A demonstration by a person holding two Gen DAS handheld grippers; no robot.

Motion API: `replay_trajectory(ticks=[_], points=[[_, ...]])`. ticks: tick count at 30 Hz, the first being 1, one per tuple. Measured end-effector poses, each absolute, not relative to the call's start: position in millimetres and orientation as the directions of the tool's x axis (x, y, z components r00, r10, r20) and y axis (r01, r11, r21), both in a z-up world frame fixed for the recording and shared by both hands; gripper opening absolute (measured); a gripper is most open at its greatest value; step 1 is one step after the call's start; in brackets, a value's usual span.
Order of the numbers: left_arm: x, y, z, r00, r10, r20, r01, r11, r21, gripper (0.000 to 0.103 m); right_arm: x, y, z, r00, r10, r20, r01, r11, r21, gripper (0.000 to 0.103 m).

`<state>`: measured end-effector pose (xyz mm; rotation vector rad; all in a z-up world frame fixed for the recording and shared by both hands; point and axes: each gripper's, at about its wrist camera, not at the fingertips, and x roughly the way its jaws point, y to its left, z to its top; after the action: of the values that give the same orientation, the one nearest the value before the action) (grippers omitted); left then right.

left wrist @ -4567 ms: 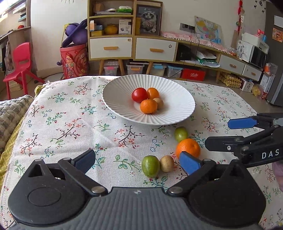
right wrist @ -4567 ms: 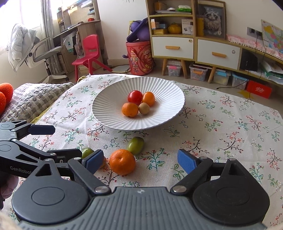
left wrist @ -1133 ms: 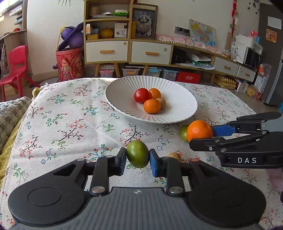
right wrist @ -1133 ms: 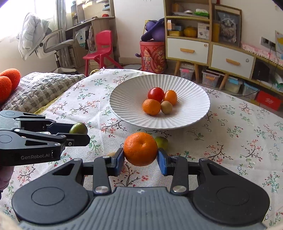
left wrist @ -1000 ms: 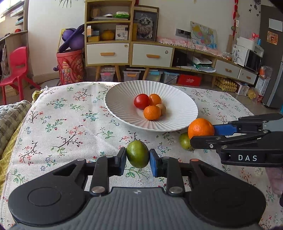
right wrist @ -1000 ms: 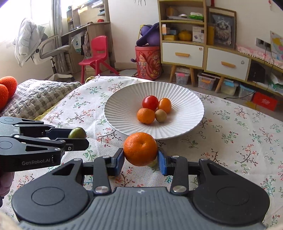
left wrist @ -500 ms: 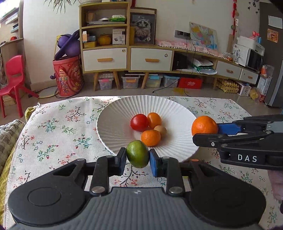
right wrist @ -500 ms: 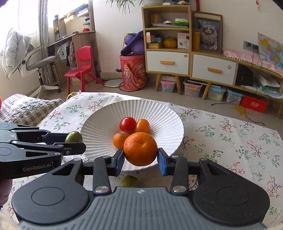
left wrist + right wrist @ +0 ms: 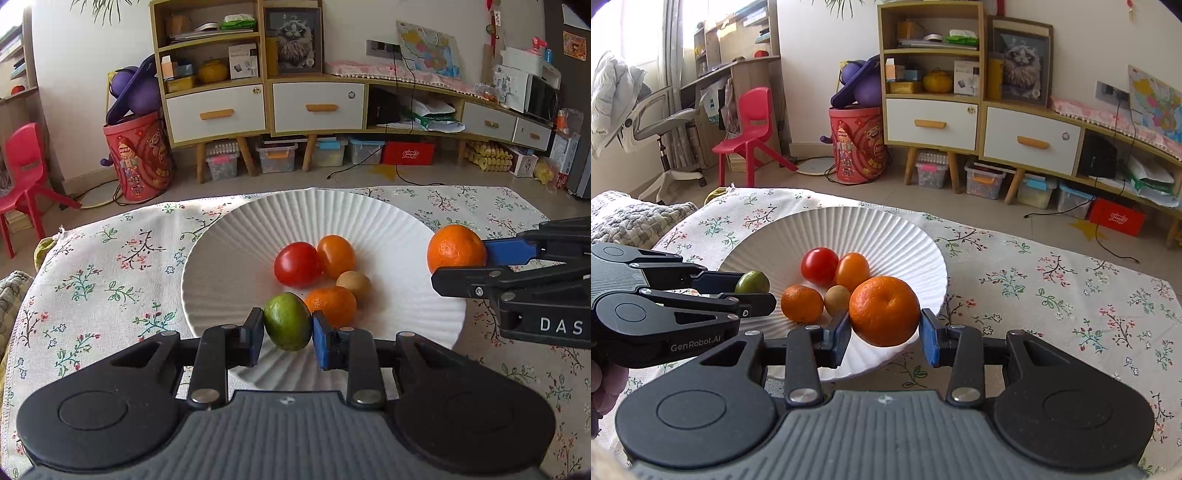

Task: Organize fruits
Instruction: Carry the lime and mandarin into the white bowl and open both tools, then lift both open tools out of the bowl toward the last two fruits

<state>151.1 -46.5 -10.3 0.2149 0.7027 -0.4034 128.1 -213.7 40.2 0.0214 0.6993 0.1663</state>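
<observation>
Left gripper (image 9: 288,338): clamped on the green fruit (image 9: 288,320), blue pads pressing both sides; it hangs over the near rim of the plate (image 9: 258,221), just in front of the fruit already there
Right gripper (image 9: 884,334): squeezing the big orange (image 9: 884,311) between its pads; in the left view that orange (image 9: 456,250) sits out over the plate's right edge
Plate: white, ribbed, on the flowered cloth (image 9: 92,266); it already holds a red tomato (image 9: 297,264), an orange tomato (image 9: 336,255), a small mandarin (image 9: 331,304) and a small brown fruit (image 9: 354,282), all bunched together mid-plate
Step in hand: looks like both fruits are about to be set down with the rest; neither is touching the plate yet, as far as I can tell
Risk one: the plate slopes inward and these things are round; let go from height and a fruit could bounce, knock the cluster, or roll over the rim onto the cloth
Risk two: the green fruit is right beside the mandarin; lowering straight down could land a pad on it and shove the pile
Risk three: the two grippers are close together over one plate; opening both at once could bump fingers
Risk four: the orange is near the edge; released there, it may tip outward
</observation>
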Motion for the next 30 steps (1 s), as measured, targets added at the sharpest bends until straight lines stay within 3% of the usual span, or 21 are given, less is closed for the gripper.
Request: replay_trajectory(ticks=[16,21,24,30], points=[[166.8,-49.4,-16.2,0.689,-0.316,-0.652,0.463,0.884,0.062,0.012,153.4,-209.4,27.9,0.741,0.18,-0.647,-0.202,0.979,0.041,0.037],[165.0,-47.5,-13.4,0.686,-0.315,-0.656,0.452,0.891,0.046,0.015,150.1,-210.5,30.7,0.744,0.187,-0.641,-0.202,0.978,0.051,0.042],[160.8,-45.9,-9.5,0.683,-0.319,-0.657,0.452,0.891,0.038,0.024,144.3,-214.5,34.2,0.746,0.189,-0.639,-0.191,0.979,0.067,0.049],[146.3,-40.2,2.7,0.694,-0.314,-0.648,0.432,0.901,0.026,0.039,127.5,-222.3,40.7,0.746,0.16,-0.647,-0.143,0.987,0.08,0.053]])
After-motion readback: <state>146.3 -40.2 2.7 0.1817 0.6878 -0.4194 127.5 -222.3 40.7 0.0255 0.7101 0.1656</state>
